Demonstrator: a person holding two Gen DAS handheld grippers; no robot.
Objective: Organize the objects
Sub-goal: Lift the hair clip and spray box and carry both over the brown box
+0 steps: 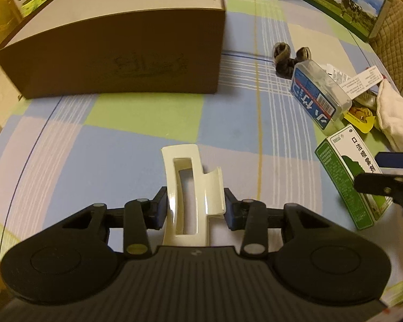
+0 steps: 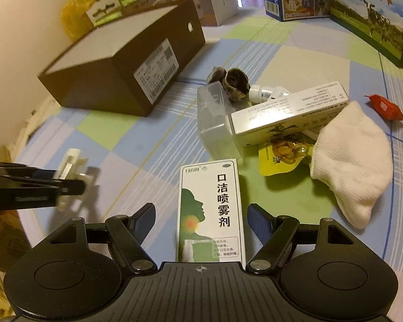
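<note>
It looked like a home: a table under a checked cloth [image 2: 158,145] in blue, green and lilac, a quilted chair back [image 1: 397,43] behind it, milk cartons [image 2: 368,13] along the far edge, and a sock [image 2: 354,161], snack packet [image 2: 282,155] and wrapped sweet [image 2: 387,110] scattered about.

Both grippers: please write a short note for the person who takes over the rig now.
Left gripper: fingers closed on the cream hair clip, above the cloth.
Right gripper: open, fingers on either side of the green spray box, not gripping it.
Brown box stands at far left.
Pile at right: clear case, white sock, snack pack, red candy.
Done: the clip is gripped.
Left: place the clip, grip the spray box, sort the pile.
</note>
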